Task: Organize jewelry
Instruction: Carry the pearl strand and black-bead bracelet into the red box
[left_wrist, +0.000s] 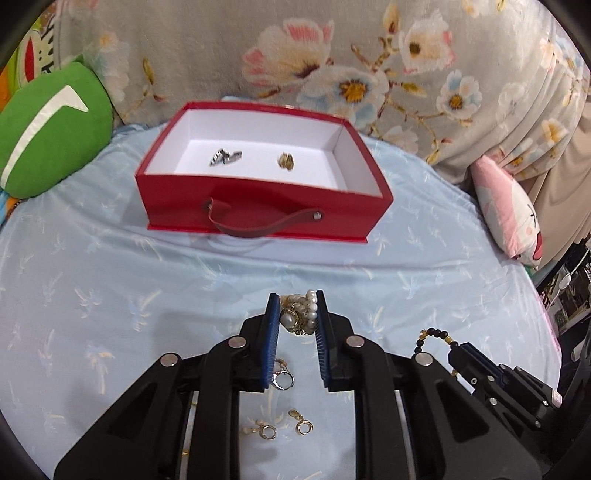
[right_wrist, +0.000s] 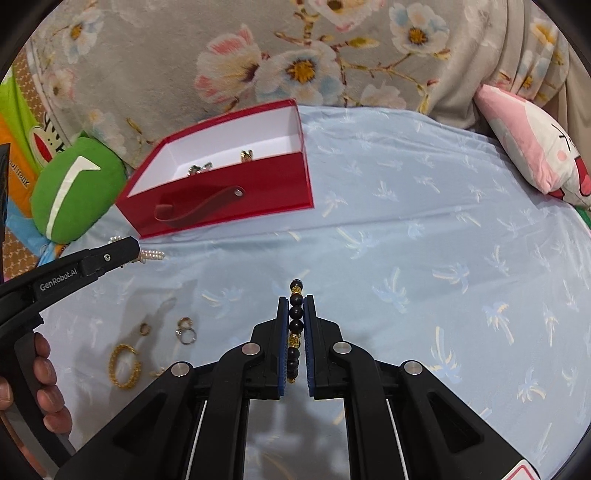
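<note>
My left gripper (left_wrist: 296, 301) is shut on a pearl bracelet (left_wrist: 301, 312) with gold parts, held above the blue sheet. My right gripper (right_wrist: 296, 301) is shut on a black-and-gold bead bracelet (right_wrist: 295, 325); it also shows at the right of the left wrist view (left_wrist: 434, 338). An open red box (left_wrist: 258, 206) with a white inside stands ahead and holds a silver piece (left_wrist: 224, 157) and a gold piece (left_wrist: 286, 161). The box also shows in the right wrist view (right_wrist: 229, 199), left of centre.
Loose on the sheet: a silver ring (left_wrist: 282, 380), gold earrings (left_wrist: 267, 431), and a gold chain bracelet (right_wrist: 124, 365). A green cushion (left_wrist: 51, 129) lies left, a pink pillow (right_wrist: 532, 147) right, a floral blanket (left_wrist: 332, 55) behind.
</note>
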